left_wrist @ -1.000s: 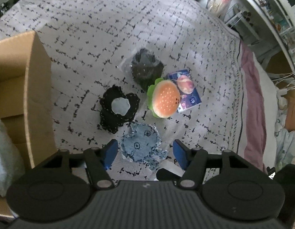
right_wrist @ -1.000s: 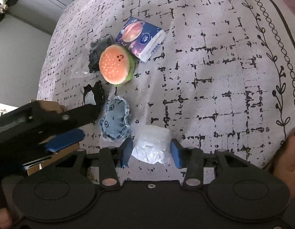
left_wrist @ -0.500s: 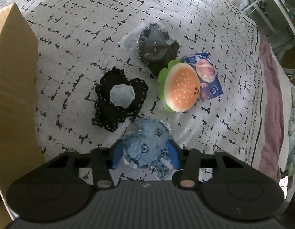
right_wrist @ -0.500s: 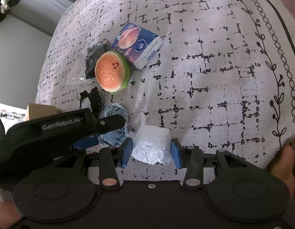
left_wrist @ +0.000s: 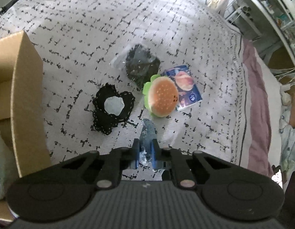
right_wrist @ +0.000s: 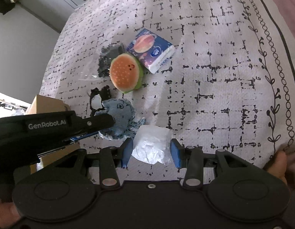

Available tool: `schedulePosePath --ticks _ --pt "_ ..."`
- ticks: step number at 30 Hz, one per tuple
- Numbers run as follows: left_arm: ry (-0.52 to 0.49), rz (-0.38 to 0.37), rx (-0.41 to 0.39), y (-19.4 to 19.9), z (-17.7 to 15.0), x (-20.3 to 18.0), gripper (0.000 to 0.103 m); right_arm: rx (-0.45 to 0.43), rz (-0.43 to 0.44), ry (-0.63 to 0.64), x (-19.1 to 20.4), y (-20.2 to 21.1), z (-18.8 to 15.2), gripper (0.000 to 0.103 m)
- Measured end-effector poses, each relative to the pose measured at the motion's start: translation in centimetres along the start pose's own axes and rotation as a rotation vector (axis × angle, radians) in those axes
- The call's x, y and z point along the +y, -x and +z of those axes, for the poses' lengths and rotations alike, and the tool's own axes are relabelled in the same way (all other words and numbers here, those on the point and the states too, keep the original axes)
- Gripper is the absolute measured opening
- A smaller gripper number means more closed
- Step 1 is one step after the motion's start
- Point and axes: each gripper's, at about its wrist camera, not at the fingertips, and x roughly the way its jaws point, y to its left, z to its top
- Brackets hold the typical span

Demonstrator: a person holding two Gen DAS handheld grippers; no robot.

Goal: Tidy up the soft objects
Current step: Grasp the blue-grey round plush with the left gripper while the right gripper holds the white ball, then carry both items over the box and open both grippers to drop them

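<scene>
My left gripper (left_wrist: pixel 145 147) is shut on a blue denim soft toy (left_wrist: pixel 147 131), which is squeezed thin between the blue pads. The right wrist view shows that gripper from the side, gripping the denim toy (right_wrist: pixel 120 118) just above the bedspread. My right gripper (right_wrist: pixel 151 149) is shut on a white plastic-wrapped soft packet (right_wrist: pixel 151 143) resting on the bed. Beyond them lie a hamburger plush (left_wrist: pixel 162 101), a black crocheted piece with a white centre (left_wrist: pixel 113 108), a dark item in a clear bag (left_wrist: pixel 141 64) and a blue tissue pack (left_wrist: pixel 187 87).
An open cardboard box (left_wrist: pixel 25 95) stands at the left on the patterned bedspread (left_wrist: pixel 90 28), with something pale inside. Cluttered shelves (left_wrist: pixel 252 13) run past the bed's far right. A person's finger (right_wrist: pixel 277 162) shows at the right edge of the right wrist view.
The left gripper came down over the denim toy and closed on it, pinching it narrow. The right gripper stayed on the white packet.
</scene>
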Motion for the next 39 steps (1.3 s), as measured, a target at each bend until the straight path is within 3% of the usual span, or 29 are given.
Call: schedulePosePath --ticks 18,39 --pt "0.030 -0.045 -0.133 6.4 -1.2 1.5 0.009 -0.079 0.019 0.011 1.4 4.0 -0.2 0.042" --pt "0.160 0.004 -0.248 13.7 -0.5 10.7 0.009 -0.096 0.113 0.183 13.3 3.9 -0.4 0.042"
